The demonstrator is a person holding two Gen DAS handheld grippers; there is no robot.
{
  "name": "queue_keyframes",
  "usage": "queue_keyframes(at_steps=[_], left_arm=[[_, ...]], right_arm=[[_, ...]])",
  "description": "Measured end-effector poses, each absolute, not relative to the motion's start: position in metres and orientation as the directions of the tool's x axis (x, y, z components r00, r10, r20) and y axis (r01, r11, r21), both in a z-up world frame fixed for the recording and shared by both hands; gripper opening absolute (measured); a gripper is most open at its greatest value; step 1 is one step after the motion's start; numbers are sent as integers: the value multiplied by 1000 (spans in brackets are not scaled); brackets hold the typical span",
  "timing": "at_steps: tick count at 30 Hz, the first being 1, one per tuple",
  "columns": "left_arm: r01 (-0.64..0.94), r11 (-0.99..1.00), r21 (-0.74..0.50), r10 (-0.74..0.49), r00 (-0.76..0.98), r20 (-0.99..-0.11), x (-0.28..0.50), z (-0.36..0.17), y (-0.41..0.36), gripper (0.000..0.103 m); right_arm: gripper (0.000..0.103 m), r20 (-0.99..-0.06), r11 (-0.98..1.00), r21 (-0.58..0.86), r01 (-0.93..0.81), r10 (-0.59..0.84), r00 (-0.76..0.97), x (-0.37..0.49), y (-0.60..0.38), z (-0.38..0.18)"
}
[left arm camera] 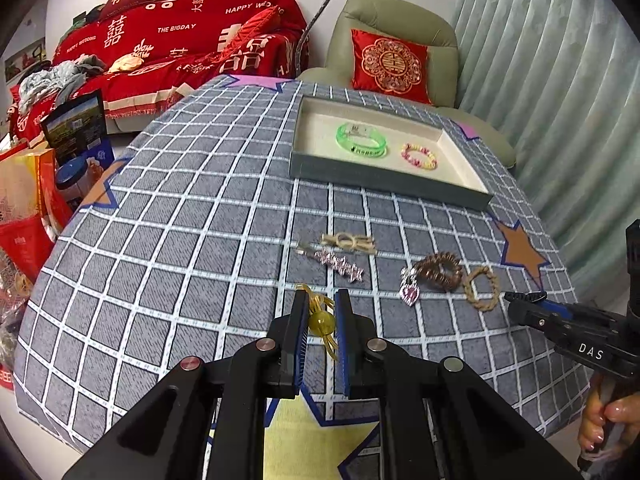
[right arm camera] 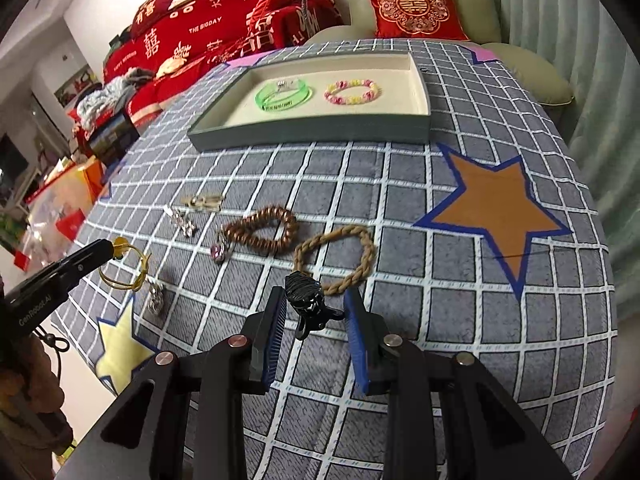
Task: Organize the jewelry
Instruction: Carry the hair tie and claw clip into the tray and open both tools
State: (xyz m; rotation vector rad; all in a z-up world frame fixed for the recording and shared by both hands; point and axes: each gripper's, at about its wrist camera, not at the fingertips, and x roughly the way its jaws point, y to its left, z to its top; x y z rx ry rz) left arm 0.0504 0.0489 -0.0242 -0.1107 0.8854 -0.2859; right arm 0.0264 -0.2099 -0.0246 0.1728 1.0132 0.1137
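Observation:
My left gripper (left arm camera: 322, 314) is shut on a yellow bead hair tie (left arm camera: 320, 320), held just above the cloth; it also shows in the right wrist view (right arm camera: 124, 266). My right gripper (right arm camera: 316, 312) is open around a black hair clip (right arm camera: 306, 300) that lies on the cloth, not pinched. A grey tray (left arm camera: 384, 182) at the far side holds a green bangle (left arm camera: 361, 140) and a pink-yellow bead bracelet (left arm camera: 419, 156). Loose on the cloth lie a brown bead bracelet (right arm camera: 262, 229), a braided tan hair tie (right arm camera: 336, 258), a pink heart pendant (right arm camera: 219, 250), a silver clip (right arm camera: 182, 220) and a beige clip (right arm camera: 202, 201).
The table wears a grey checked cloth (right arm camera: 400, 200) with star patches. A small silver piece (right arm camera: 155, 300) lies near the left edge. A red-covered sofa (left arm camera: 180, 40) and a green armchair (left arm camera: 400, 40) stand behind. Bags and boxes (left arm camera: 36, 192) crowd the floor at left.

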Motion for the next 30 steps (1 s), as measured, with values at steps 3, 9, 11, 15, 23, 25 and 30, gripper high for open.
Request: queue_keyframes(at_steps=[3,9,11,15,23,25,30], left_arm=[[202,954,-220,-299,605,-738,53,-17,49,23],[212,951,-223,-308,626,-716,62,-1,45,23],[219,949,-224,-314,634,-707,66,6,43,23],[232,947,-223,-321,646,-692,77,17,36,23],[274,942,-195,-332,666,-668,111,40,18,23],[286,941,-183,-333,672,-661,119,45,12,23],[309,937,-164,-338,679,-652,141,50,-4,23]], right_arm=[[32,-825,976,217,-9,189,532,31,-215,-18],[32,-810,972,235,-12,202,550,43,-225,-4],[33,-804,969,247,-9,211,556,49,-229,1],[32,-797,968,252,-7,212,566,61,-237,10],[33,-771,971,237,-27,205,603,97,-248,37],[32,-769,974,225,-33,198,607,105,-248,42],[33,-766,977,209,-46,193,614,131,-251,52]])
